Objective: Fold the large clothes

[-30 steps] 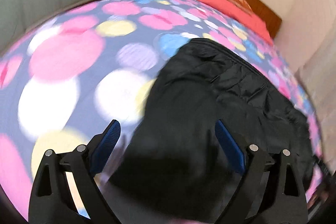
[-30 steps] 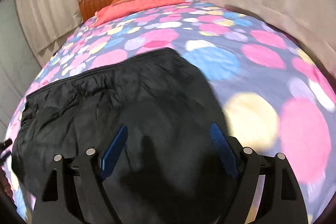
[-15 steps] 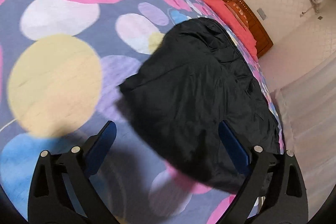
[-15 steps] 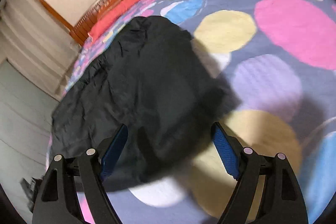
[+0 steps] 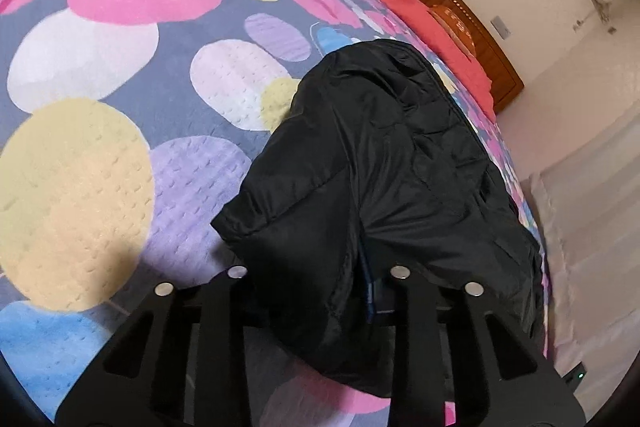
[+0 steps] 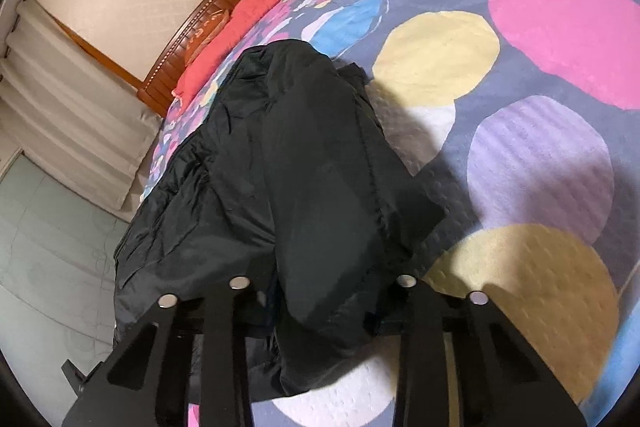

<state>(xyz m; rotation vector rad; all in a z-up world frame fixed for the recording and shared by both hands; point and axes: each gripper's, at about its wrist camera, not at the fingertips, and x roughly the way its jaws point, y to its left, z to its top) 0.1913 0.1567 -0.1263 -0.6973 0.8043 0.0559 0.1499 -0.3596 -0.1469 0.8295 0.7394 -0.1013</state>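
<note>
Black puffy jacket lies rumpled; seams creased, fabric bunched.

My left gripper is angling down and forward, jaws closing in, black jacket fabric bunched between them. Pads are mostly buried in cloth; only a sliver of one blue pad is showing at the right-hand jaw. Black linkage arms are filling the bottom of the left wrist view.

My right gripper is doing the same: pitching down, jaws closing, a fold of the same jacket sitting between the fingers and draping over them. Its pads are hidden under fabric, so I'm not seeing the contact itself. My hands aren't in view.
</note>
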